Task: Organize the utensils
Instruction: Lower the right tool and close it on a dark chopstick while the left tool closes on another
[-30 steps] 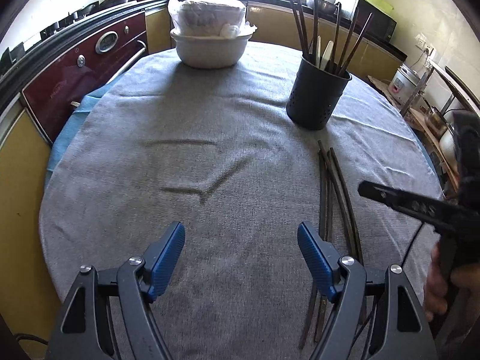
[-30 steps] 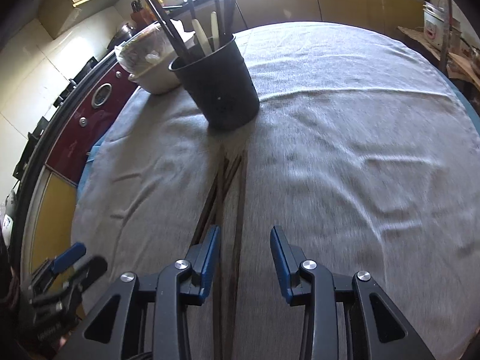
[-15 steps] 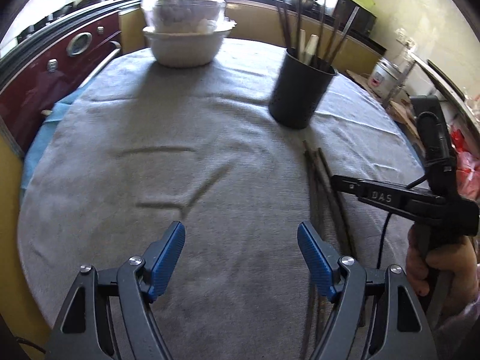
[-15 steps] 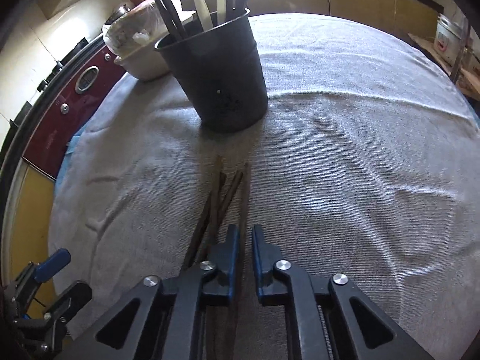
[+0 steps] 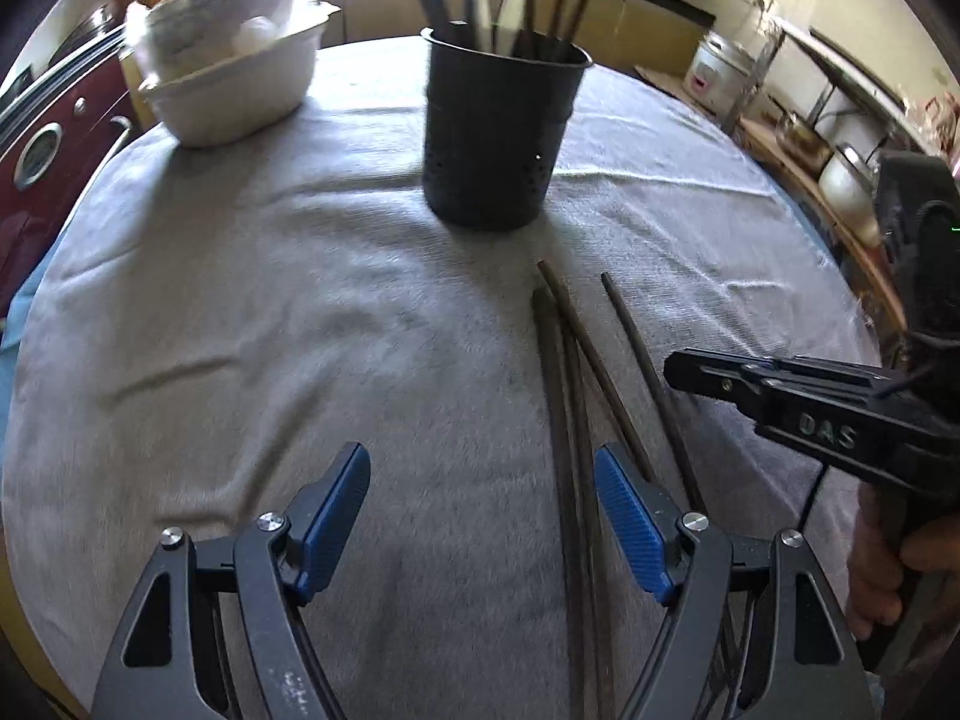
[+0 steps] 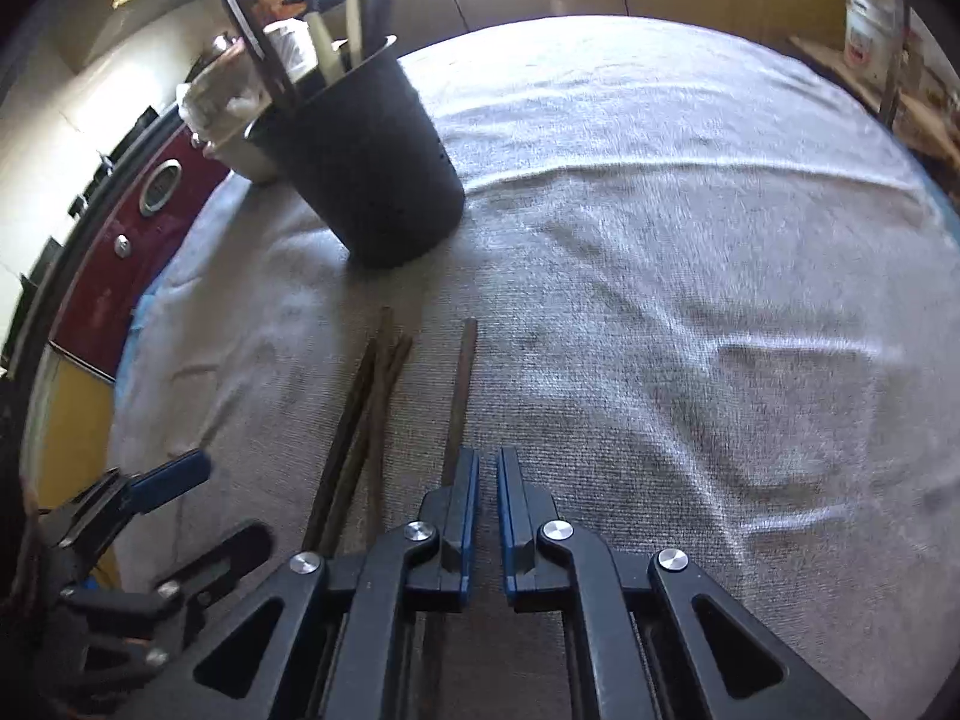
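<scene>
The left claw (image 5: 480, 462) hangs over the near edge of the counter (image 5: 240, 300), a round top under a grey cloth. Its blue pads stand wide apart with only cloth between them. Just past its right pad lies a loose bundle of dark chopsticks (image 5: 564, 372), crossing one another and running away from the near edge towards the middle. One lone chopstick (image 5: 630, 330) lies just beside the bundle on the right, apart from it at the far end.

The right claw (image 6: 487, 462), held by a hand (image 5: 882, 570) at the right edge of the left wrist view, sits low over that lone chopstick. Its jaws have just been closing and now stand together, leaving only a thin slit. In the right wrist view the chopstick runs under the tip of the left finger, not into the slit. Whether anything is pinched between the pads cannot be told.

Beyond the far ends of the chopsticks, near the middle of the counter, a black perforated holder (image 5: 492, 138) stands upright, with dark chopsticks and a few pale handles sticking out of it. Towards the far left edge sits a white bowl (image 5: 234, 96) with a bagged stack of something white in it. Off the counter on the left stands a dark red appliance (image 5: 36, 138), and past the far right edge a white rice cooker (image 5: 714, 75).
</scene>
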`<state>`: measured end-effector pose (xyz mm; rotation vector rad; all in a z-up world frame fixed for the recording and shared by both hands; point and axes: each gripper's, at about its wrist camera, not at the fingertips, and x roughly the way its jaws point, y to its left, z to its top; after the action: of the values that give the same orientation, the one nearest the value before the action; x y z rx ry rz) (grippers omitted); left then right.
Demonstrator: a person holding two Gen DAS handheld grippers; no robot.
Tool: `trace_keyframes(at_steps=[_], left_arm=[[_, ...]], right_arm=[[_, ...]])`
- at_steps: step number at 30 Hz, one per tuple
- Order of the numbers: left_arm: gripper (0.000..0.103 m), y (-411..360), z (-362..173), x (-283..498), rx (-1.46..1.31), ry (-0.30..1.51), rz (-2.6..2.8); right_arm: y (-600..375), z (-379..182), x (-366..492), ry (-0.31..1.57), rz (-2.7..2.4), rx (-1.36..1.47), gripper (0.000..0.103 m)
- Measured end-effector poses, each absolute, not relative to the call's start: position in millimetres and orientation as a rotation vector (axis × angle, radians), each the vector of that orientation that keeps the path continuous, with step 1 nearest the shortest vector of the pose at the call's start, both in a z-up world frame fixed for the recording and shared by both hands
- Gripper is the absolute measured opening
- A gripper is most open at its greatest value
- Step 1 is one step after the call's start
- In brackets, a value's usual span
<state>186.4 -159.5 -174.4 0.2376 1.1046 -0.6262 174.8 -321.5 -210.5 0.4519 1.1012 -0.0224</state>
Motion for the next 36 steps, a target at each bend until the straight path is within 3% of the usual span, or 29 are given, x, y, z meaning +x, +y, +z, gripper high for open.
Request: trace_keyframes(at_steps=[15, 17, 20, 24, 27, 31, 36], left_arm=[[0.078, -189, -189, 216, 0.290, 1.132, -0.597], [0.078, -189, -187, 217, 0.283, 1.132, -0.595], [0.068, -185, -186, 218, 0.283, 1.121, -0.605], [0.046, -168, -182, 224, 0.247, 1.139, -0.603], [0.045, -157, -181, 227, 0.225, 1.159, -0.592], [0.045, -148, -178, 230, 0.198, 1.177, -0.583], [0.045, -157, -176, 238, 0.233, 1.189, -0.578]], right_arm=[[-345, -211, 172, 1.109, 0.021, 0.489, 0.007], [-344, -209, 176, 1.119, 0.031, 0.476, 0.012], [-342, -198, 181, 1.108, 0.022, 0.459, 0.012], [-339, -188, 193, 1.109, 0.011, 0.418, 0.012], [-337, -186, 202, 1.136, 0.005, 0.390, 0.012], [-332, -191, 210, 1.186, -0.019, 0.378, 0.021], [-322, -197, 218, 1.232, -0.030, 0.358, 0.021]])
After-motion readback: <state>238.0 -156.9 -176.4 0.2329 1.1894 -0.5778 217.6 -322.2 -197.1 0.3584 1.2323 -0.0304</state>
